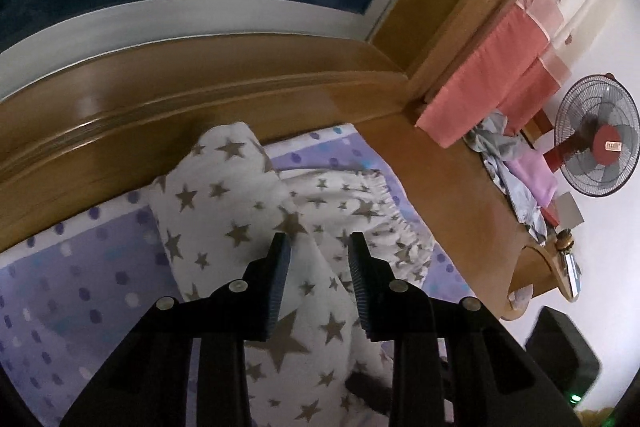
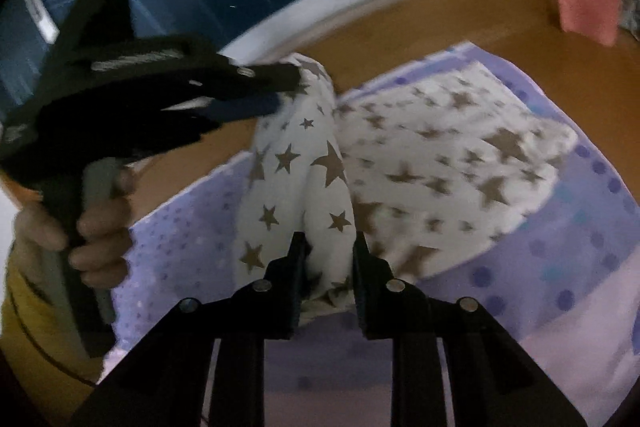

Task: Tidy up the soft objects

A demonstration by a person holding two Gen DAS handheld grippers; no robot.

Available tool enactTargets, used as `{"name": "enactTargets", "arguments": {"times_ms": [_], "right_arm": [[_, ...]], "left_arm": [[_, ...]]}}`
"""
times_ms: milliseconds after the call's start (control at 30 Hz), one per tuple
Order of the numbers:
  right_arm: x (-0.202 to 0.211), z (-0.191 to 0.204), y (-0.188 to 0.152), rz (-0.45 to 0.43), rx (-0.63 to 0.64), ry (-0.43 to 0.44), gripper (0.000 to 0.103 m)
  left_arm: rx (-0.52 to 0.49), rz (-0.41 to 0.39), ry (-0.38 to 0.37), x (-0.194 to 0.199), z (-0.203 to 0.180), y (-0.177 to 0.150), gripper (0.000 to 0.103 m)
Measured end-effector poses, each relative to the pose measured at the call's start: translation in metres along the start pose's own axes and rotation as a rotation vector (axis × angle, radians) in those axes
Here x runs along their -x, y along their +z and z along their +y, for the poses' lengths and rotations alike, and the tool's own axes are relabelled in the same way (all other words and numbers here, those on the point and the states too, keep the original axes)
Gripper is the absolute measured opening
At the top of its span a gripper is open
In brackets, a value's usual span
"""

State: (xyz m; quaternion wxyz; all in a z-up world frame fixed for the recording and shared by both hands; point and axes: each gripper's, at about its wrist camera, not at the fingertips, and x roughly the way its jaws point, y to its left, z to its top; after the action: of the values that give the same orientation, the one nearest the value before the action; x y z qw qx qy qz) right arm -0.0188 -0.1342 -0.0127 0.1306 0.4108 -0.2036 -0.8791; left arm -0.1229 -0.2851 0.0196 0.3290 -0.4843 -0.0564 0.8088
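On the bed's purple dotted sheet (image 2: 560, 267) lies the star-print cloth (image 2: 440, 155) — part spread flat, part lifted in a ridge. Your left gripper (image 2: 288, 87) is clenched on the cloth's raised upper corner, near the wooden bed frame (image 1: 200, 99). Your right gripper (image 2: 326, 247) pinches the lower bunched edge, fabric gathered between its fingers (image 2: 298, 267). Your left hand (image 2: 96, 239) wraps the handle — beyond the frame stand a fan (image 1: 600, 139) and pink curtain (image 1: 488, 75).

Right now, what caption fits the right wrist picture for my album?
Two tools, left and right, lift a star-print pillowcase off a purple dotted bedsheet.
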Motion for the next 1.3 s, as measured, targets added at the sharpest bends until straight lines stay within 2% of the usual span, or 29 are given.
{"name": "enactTargets", "arguments": {"times_ms": [133, 233, 333, 367, 467, 500, 567, 667, 767, 1000, 1300], "right_arm": [[0.002, -0.026, -0.001, 0.027, -0.059, -0.055, 0.025], [0.014, -0.039, 0.003, 0.014, -0.076, -0.074, 0.025], [0.028, -0.027, 0.015, -0.031, -0.014, -0.064, 0.025], [0.029, -0.017, 0.017, -0.037, 0.023, -0.055, 0.027], [0.028, 0.011, 0.020, -0.048, 0.131, -0.034, 0.048], [0.025, 0.020, 0.019, -0.048, 0.167, -0.032, 0.050], [0.019, 0.038, 0.016, -0.047, 0.239, -0.027, 0.050], [-0.005, 0.050, 0.007, 0.007, 0.334, -0.084, 0.050], [-0.020, 0.046, -0.004, 0.049, 0.355, -0.119, 0.052], [-0.012, 0.038, -0.015, 0.054, 0.325, -0.120, 0.053], [0.004, 0.043, -0.033, 0.069, 0.360, -0.201, 0.053]], "left_arm": [[-0.026, -0.015, 0.023, 0.006, -0.002, 0.003, 0.030], [-0.025, -0.011, 0.040, 0.005, 0.003, 0.008, 0.030], [-0.035, 0.006, 0.049, -0.003, 0.006, 0.012, 0.030], [-0.042, 0.015, 0.053, -0.008, 0.007, 0.013, 0.030], [-0.059, 0.055, 0.071, -0.028, 0.009, 0.015, 0.030], [-0.065, 0.072, 0.077, -0.037, 0.010, 0.015, 0.030], [-0.088, 0.092, 0.107, -0.053, 0.010, 0.013, 0.030], [-0.104, 0.109, 0.138, -0.069, 0.014, 0.009, 0.030], [-0.121, 0.109, 0.141, -0.073, 0.014, 0.008, 0.030], [-0.110, 0.104, 0.104, -0.074, 0.020, 0.007, 0.030], [-0.121, 0.082, 0.137, -0.060, 0.013, 0.001, 0.031]]}}
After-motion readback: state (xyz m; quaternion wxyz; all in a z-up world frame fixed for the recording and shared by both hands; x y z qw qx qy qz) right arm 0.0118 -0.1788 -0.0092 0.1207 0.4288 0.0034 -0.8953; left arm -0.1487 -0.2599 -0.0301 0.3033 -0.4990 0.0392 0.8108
